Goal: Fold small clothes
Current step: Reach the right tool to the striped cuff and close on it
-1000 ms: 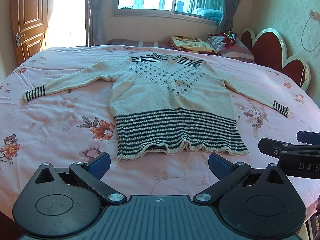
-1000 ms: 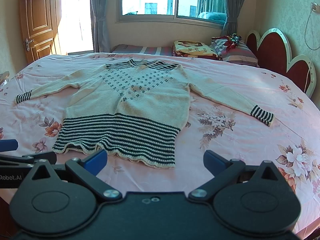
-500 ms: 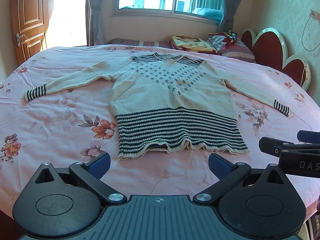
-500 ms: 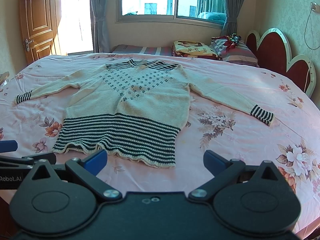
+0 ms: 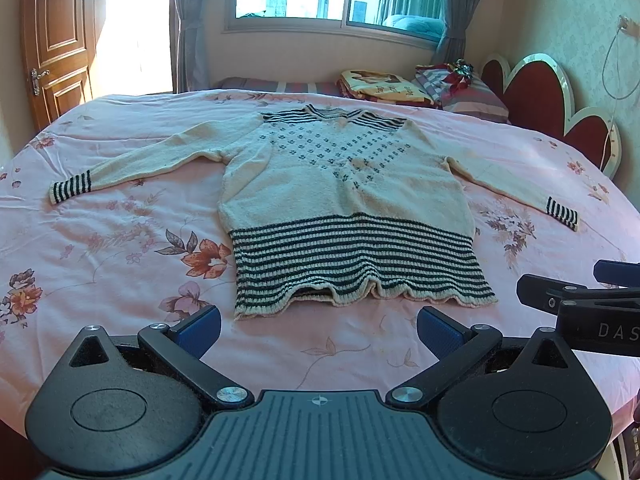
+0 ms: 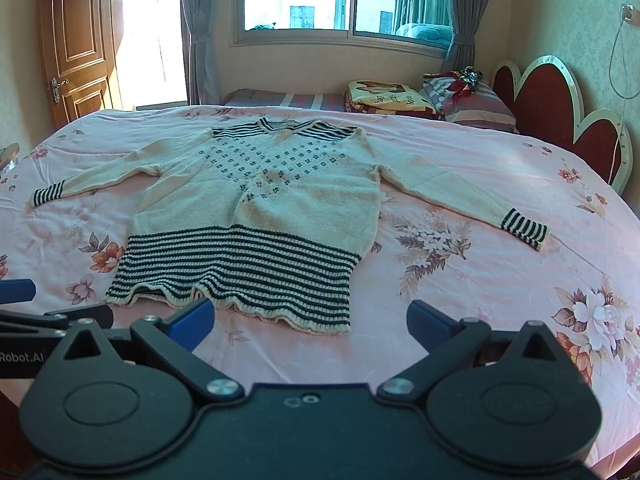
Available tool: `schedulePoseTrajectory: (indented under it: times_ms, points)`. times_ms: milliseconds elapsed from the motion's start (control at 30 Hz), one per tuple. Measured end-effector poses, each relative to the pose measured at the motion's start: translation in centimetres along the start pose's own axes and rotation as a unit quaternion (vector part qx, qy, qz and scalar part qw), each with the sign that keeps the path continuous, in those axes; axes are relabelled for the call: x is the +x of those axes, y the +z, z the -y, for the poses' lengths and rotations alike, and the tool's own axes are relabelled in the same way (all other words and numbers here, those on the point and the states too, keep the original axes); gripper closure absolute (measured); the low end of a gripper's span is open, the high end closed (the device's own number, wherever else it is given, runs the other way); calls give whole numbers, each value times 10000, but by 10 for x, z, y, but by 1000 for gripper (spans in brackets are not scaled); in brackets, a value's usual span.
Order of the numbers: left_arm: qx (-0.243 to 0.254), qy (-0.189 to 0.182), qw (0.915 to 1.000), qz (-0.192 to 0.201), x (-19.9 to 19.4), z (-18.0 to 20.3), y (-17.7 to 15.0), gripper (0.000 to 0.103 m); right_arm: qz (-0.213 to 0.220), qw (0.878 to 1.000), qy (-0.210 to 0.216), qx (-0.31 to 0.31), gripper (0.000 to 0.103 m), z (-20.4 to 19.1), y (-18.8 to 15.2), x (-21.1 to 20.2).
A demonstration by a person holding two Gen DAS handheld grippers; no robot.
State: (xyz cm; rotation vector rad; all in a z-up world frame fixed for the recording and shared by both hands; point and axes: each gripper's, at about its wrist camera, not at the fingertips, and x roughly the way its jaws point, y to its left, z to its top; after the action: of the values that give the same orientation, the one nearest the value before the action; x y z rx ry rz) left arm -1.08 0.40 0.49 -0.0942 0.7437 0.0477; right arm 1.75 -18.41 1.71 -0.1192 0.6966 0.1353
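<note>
We see the sweater (image 5: 344, 200) spread flat on the bed (image 5: 120, 240); left gripper (image 5: 318, 330) and right gripper (image 6: 310, 318) hover near, jaws wide and empty.

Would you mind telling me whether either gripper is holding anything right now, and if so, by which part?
Nothing is held. The left gripper and right gripper are both open above the bedsheet, short of the sweater, which lies flat and untouched.

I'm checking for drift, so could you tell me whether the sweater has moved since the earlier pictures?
No. The sweater lies flat as before, its hem beside the same orange flower on the bedsheet.
</note>
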Motion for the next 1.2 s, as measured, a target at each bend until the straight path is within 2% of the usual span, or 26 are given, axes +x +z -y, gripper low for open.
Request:
schedulePoseTrajectory:
  times_ms: [233, 333, 400, 467, 500, 600, 633, 733, 833, 967, 1000, 1067, 1100, 1167, 1200]
  points:
    - [77, -57, 9999, -45, 8, 7, 4, 0, -26, 10000, 11, 76, 1, 7, 0, 4]
    - [234, -252, 9994, 35, 13, 14, 10, 0, -82, 9997, 44, 215, 1, 21, 0, 9]
    - [547, -490, 9972, 153, 19, 25, 13, 0, -46, 9990, 25, 440, 1, 39, 3, 14]
    - [789, -545, 9952, 204, 27, 34, 21, 0, 179, 9947, 172, 998, 1, 70, 5, 20]
    - [798, -513, 9952, 241, 32, 38, 27, 0, 253, 9895, 313, 1387, 1, 91, 3, 28]
    - [802, -479, 9955, 161, 54, 40, 47, 0, -329, 9671, 508, 2471, 1, 149, 1, 64]
    - [879, -449, 9951, 57, 64, 41, 53, 0, -334, 9605, 443, 2729, 3, 168, 0, 72]
    - [768, -283, 9965, -185, 95, 35, 69, 0, 30, 9532, 15, 3022, 3, 211, 5, 86]
    - [583, -174, 9976, -321, 119, 25, 82, 0, 374, 9319, -105, 3607, 3, 256, 10, 109]
    - [212, -262, 9965, -768, 151, 8, 93, 0, 759, 8858, -1, 4579, 5, 310, 8, 152]
    - [184, -227, 9962, -817, 158, 5, 95, 0, 789, 8721, 28, 4830, 5, 322, 6, 163]
    - [142, -81, 9964, -827, 169, 0, 100, 0, 771, 8545, 63, 5137, 7, 335, 2, 182]
    - [81, -44, 9963, -853, 175, -4, 103, 0, 749, 8476, 57, 5254, 10, 339, -1, 190]
    - [-120, -140, 9953, -950, 187, -12, 109, 0, 760, 8337, 64, 5469, 26, 345, -8, 202]
    - [-243, -194, 9942, -1026, 195, -17, 112, 0, 792, 8307, 22, 5511, 38, 346, -9, 204]
